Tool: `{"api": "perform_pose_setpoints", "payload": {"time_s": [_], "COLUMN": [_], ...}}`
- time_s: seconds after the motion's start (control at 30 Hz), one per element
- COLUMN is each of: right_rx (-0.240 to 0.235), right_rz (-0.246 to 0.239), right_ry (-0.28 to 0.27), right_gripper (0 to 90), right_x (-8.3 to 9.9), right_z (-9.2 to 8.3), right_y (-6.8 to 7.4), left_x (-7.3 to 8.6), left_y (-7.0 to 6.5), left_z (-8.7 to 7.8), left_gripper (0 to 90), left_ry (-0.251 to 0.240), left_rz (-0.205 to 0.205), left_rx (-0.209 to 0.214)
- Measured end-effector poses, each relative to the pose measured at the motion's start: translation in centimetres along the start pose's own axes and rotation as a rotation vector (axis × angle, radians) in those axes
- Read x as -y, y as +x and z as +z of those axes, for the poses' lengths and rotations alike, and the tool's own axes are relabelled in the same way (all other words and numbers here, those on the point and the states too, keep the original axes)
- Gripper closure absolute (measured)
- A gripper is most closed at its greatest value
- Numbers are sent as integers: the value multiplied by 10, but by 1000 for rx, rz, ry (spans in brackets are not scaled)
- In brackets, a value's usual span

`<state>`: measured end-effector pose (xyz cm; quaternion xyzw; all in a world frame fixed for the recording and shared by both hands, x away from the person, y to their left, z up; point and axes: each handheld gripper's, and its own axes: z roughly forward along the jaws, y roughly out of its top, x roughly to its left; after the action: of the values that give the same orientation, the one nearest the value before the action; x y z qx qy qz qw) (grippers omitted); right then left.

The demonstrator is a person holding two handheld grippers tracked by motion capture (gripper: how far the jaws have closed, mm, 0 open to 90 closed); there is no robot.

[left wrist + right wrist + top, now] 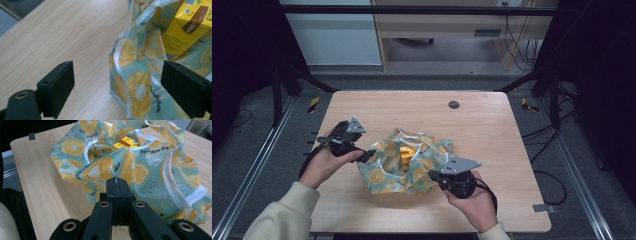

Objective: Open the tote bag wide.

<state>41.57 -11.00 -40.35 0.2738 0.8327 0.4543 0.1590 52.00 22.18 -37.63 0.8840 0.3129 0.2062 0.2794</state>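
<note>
From the high view, a soft fabric bag printed with yellow lemon slices on pale teal [409, 167] is seen slumped near the middle of a light wooden table [482, 125]; its mouth is spread upward, so that yellow drink cartons [407, 152] inside are exposed; the right gripper [435, 176] is held at the bag's near right edge, while the left gripper [369, 155] is brought up to the bag's left edge; the bag is thus flanked on both sides, presumably so that its mouth can be kept wide or its sides gathered.

In the left gripper view, the two black jaws are seen standing well apart with nothing pressed between them; the bag's left wall [135, 82] and its white trim lie between and just ahead of them, apparently untouched, though contact at the right pad cannot be ruled out from this angle; a yellow carton with a brown band [185, 27] is propped inside the bag, just beyond the fabric.

In the right gripper view, the jaws are pressed together, and a thin fold of the lemon-print fabric [115, 178] is pinched at their tips; the cloth is drawn taut toward that point, which suggests the edge is being anchored; a carton top [126, 142] is glimpsed deep in the opening.
</note>
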Motion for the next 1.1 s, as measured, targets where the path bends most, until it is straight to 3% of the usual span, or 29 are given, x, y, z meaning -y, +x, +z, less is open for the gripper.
{"api": "perform_pose_setpoints", "payload": {"time_s": [0.03,0.07,0.17,0.27,0.33,0.47,0.57,0.6,0.63,0.67,0.7,0.77,0.8,0.83,0.87,0.93,0.97,1.1], "right_rx": [1,1,-3,-3,-3,1,11,11,20,22,22,40,40,61,66,74,82,98], "right_rz": [5,5,8,14,16,18,21,21,19,23,23,9,9,-2,-7,-8,-14,-14], "right_ry": [0,0,-3,-4,-4,-4,-1,-1,-1,-1,-1,-3,-3,6,11,17,30,52], "right_gripper": [900,900,899,899,899,899,899,899,900,900,900,899,899,898,898,897,897,895], "right_x": [1,1,3,5,5,6,6,6,7,7,7,7,7,9,10,12,16,23], "right_z": [0,0,-1,-1,-1,-1,-3,-3,-5,-7,-7,-14,-14,-21,-22,-24,-27,-27], "right_y": [0,0,-3,-4,-4,-5,-7,-7,-7,-7,-7,-6,-6,-3,-3,-2,-1,-1], "left_x": [-4,-4,-5,-5,-3,0,0,0,0,0,0,1,1,3,5,7,12,24], "left_y": [-5,-5,-10,-10,-9,-11,-12,-13,-15,-16,-16,-20,-20,-23,-25,-28,-33,-43], "left_z": [9,9,28,34,39,34,26,23,11,4,4,-19,-19,-33,-39,-44,-50,-51], "left_gripper": [114,114,124,263,417,748,858,858,874,876,879,882,884,885,886,886,887,887], "left_ry": [39,39,140,165,185,123,89,69,10,-19,-19,-104,-104,-157,-178,-193,-221,-227], "left_rz": [34,34,70,72,61,42,42,35,17,13,13,11,11,-2,-7,-10,-12,-10], "left_rx": [8,8,30,24,41,75,57,59,64,64,64,59,59,77,90,104,136,190]}}
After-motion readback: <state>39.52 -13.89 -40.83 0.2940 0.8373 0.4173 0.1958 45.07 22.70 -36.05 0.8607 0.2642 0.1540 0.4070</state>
